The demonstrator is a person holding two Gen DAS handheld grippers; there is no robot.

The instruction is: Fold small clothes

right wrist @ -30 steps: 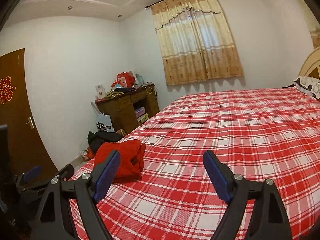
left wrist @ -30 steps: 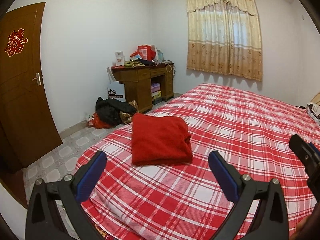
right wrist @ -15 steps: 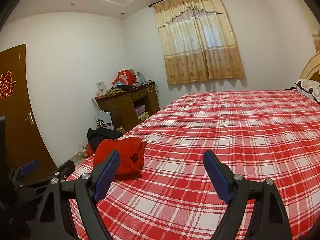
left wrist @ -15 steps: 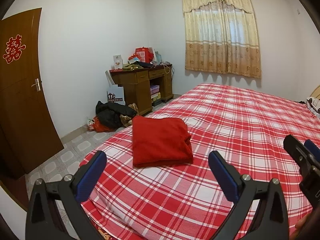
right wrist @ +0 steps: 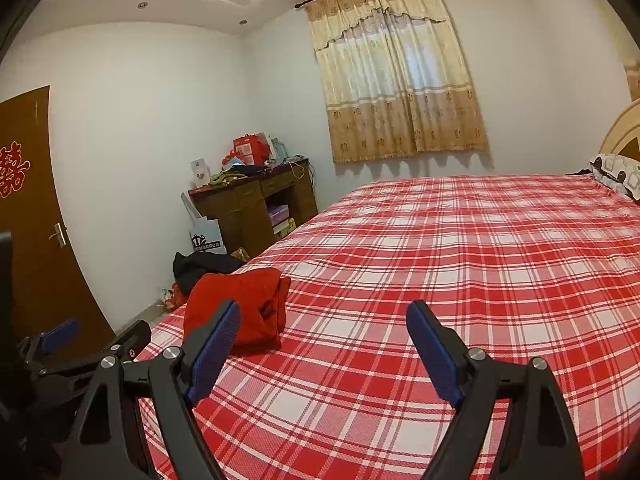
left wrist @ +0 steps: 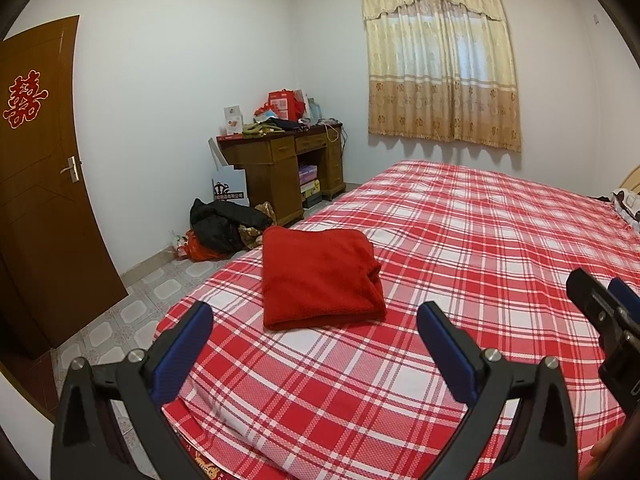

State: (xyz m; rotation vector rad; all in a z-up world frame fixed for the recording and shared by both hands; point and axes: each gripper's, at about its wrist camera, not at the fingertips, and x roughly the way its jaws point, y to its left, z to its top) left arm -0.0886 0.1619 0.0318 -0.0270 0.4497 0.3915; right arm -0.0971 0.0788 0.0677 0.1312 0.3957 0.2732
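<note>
A red garment (left wrist: 320,276) lies folded into a neat rectangle on the red-and-white plaid bed (left wrist: 460,240), near its left corner. It also shows in the right wrist view (right wrist: 244,304). My left gripper (left wrist: 316,344) is open and empty, held above the bed just short of the garment. My right gripper (right wrist: 324,336) is open and empty, to the right of the garment over bare bedspread. The right gripper shows at the right edge of the left wrist view (left wrist: 608,316).
A wooden desk (left wrist: 280,168) with clutter stands against the far wall. Dark clothes (left wrist: 224,224) are piled on the tiled floor beside it. A brown door (left wrist: 44,200) is at left, a curtained window (left wrist: 440,64) behind the bed, a pillow (right wrist: 616,172) at far right.
Both grippers have drawn back and risen slightly from the folded garment. Both stay open. The garment has not moved.
</note>
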